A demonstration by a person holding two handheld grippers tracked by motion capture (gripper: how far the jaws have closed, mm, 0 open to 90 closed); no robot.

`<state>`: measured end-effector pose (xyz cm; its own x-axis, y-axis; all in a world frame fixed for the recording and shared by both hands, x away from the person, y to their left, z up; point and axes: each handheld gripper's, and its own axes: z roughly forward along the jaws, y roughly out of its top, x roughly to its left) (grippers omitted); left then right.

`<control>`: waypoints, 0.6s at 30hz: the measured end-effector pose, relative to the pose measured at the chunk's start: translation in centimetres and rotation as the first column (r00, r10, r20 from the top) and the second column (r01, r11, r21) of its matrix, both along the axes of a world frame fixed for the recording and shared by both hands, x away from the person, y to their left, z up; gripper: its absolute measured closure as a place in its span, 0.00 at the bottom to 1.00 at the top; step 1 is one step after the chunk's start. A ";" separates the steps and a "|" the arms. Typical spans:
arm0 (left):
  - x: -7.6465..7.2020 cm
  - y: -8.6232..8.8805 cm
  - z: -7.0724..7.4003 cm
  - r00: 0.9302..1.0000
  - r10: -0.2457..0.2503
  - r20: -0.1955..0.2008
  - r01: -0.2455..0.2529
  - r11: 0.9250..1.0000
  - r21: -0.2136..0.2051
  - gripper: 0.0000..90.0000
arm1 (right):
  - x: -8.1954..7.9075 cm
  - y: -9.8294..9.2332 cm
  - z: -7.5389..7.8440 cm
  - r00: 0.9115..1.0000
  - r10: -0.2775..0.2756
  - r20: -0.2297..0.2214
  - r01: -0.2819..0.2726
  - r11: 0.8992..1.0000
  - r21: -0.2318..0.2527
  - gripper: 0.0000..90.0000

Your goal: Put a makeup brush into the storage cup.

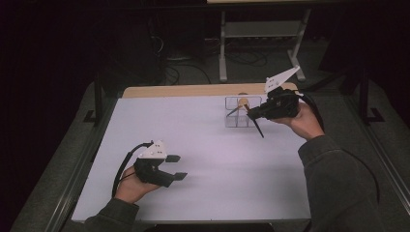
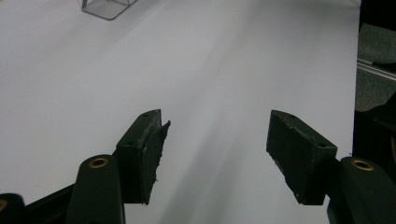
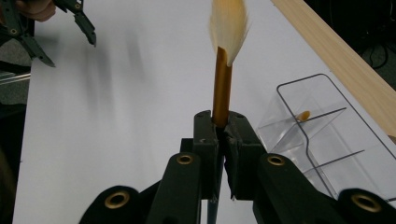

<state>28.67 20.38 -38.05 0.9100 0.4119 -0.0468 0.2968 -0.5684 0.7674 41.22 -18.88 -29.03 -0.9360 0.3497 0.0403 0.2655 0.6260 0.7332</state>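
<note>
The right gripper [image 3: 223, 133] clamped a brush [image 3: 223, 79] (bristles ahead), just beside the clear organizer [image 3: 322, 140]; placing remained. The left gripper [image 2: 215, 154] waited wide, empty.

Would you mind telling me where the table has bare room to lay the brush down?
The white table is bare between the left gripper and the clear organizer, and along its near edge. It is crowded only at the organizer, where the right gripper holds the brush.
</note>
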 end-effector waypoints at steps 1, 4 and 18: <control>0.0 0.0 0.0 1.000 0.000 0.000 0.000 1.000 0.001 0.40 | 0.1 0.0 0.0 1.000 -0.004 -0.002 0.004 1.000 -0.001 0.92; 0.0 0.1 -0.1 1.000 0.000 0.000 0.000 1.000 -0.004 0.40 | 0.7 -0.2 0.1 1.000 -0.011 -0.003 0.011 1.000 -0.006 0.92; -0.5 0.8 -0.4 1.000 0.015 -0.002 -0.015 0.999 -0.029 0.39 | 3.6 -0.4 0.8 0.998 -0.057 0.002 0.057 0.998 0.026 0.92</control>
<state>28.18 21.14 -38.48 0.9038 0.4236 -0.0608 0.3064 -0.5415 0.7829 44.80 -19.32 -28.19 -0.9147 0.4014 0.0474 0.2982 0.5910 0.7495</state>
